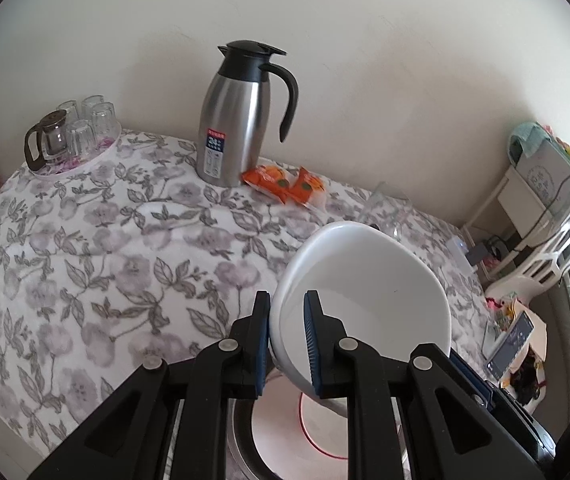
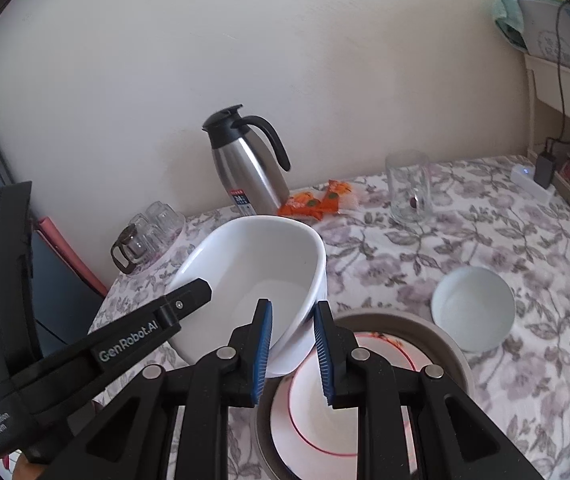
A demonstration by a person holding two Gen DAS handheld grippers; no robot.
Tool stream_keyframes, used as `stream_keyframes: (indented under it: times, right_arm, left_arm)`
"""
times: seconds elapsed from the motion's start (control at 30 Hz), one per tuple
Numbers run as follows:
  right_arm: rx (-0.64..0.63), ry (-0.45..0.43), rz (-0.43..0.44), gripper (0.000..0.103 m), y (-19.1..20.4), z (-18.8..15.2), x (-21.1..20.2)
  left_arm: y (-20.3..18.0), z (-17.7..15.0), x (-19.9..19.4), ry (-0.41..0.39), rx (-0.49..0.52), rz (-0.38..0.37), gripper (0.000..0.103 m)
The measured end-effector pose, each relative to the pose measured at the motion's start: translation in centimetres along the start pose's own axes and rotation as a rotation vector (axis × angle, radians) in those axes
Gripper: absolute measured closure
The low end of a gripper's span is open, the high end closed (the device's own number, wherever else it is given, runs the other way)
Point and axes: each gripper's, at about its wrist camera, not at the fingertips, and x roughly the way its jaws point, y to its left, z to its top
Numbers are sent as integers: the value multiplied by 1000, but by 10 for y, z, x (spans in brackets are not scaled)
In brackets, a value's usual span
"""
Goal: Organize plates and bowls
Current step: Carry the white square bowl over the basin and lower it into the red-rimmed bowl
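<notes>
A large white bowl point(image 1: 373, 280) hangs tilted above the flowered table, held by both grippers. My left gripper point(image 1: 287, 340) is shut on its near rim, one pad inside and one outside. My right gripper point(image 2: 293, 348) is shut on the opposite rim of the same bowl point(image 2: 261, 268), and a finger point(image 2: 189, 296) of the left gripper shows at the bowl's left side. Under the bowl lies a white plate with a red ring point(image 2: 313, 420) inside a grey-brown dish point(image 2: 425, 332). A small white bowl point(image 2: 473, 312) stands on the cloth to the right of the dish.
A steel thermos jug point(image 1: 237, 120) stands at the wall with orange snack packets point(image 1: 285, 184) beside it. A tray of glasses and a small teapot point(image 1: 69, 136) fills the far left corner. A clear glass mug point(image 2: 409, 188) stands further right. White shelving point(image 1: 545, 208) borders the table's right end.
</notes>
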Motion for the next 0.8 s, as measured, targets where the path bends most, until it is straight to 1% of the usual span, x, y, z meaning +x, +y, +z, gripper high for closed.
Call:
stream_keyframes:
  times: [0.17, 0.37, 0.53, 0.7, 0.8]
  right_arm:
    - [-4, 15, -32, 80, -9, -10, -3]
    - [31, 53, -31, 80, -30, -20, -4]
    - [39, 74, -64, 80, -47, -29, -7]
    - [39, 93, -105, 80, -60, -37, -7]
    - [55, 110, -99, 80, -65, -39, -3]
  left_arm:
    - [-10, -12, 5, 35, 32, 3, 86]
    - [-20, -28, 11, 77, 63, -18, 86]
    - [-33, -42, 22, 130, 97, -41, 86]
    - [-48, -54, 30, 163, 153, -36, 86]
    - [-54, -58, 33, 170, 175, -21, 86]
